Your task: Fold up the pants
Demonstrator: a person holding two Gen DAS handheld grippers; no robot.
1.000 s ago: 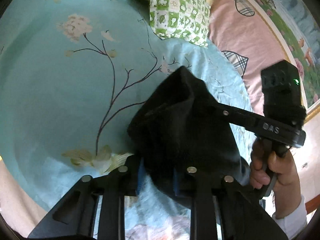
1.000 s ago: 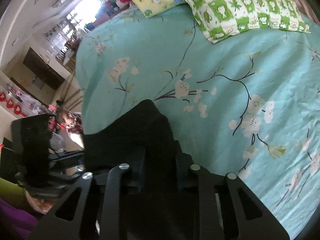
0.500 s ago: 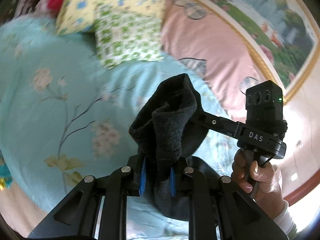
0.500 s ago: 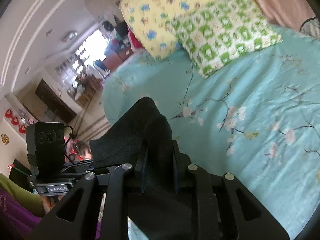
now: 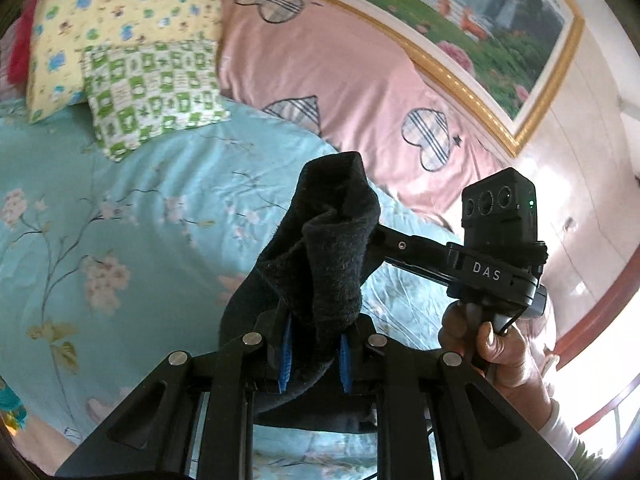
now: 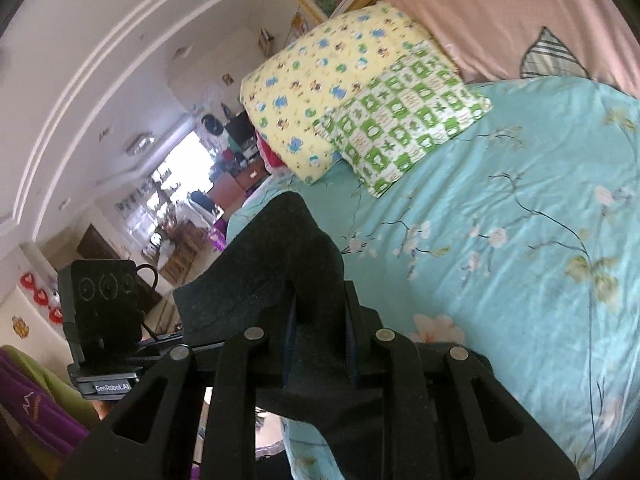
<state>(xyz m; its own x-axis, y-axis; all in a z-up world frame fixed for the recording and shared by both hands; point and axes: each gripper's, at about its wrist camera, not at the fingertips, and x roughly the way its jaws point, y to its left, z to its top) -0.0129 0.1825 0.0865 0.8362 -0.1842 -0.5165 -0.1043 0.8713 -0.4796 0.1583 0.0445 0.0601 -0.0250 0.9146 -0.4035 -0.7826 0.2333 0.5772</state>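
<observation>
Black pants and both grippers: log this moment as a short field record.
garment: black pants, lifted above the bed
left gripper: shut on the cloth
right gripper: shut on the cloth
surface: teal floral bedsheet
nearby: green checked pillow overlapping yellow pillow at the pink headboard

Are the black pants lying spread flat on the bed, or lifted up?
Lifted up. The pants hang bunched, clamped in both the left tongs and the right tongs, above the bed.
</observation>
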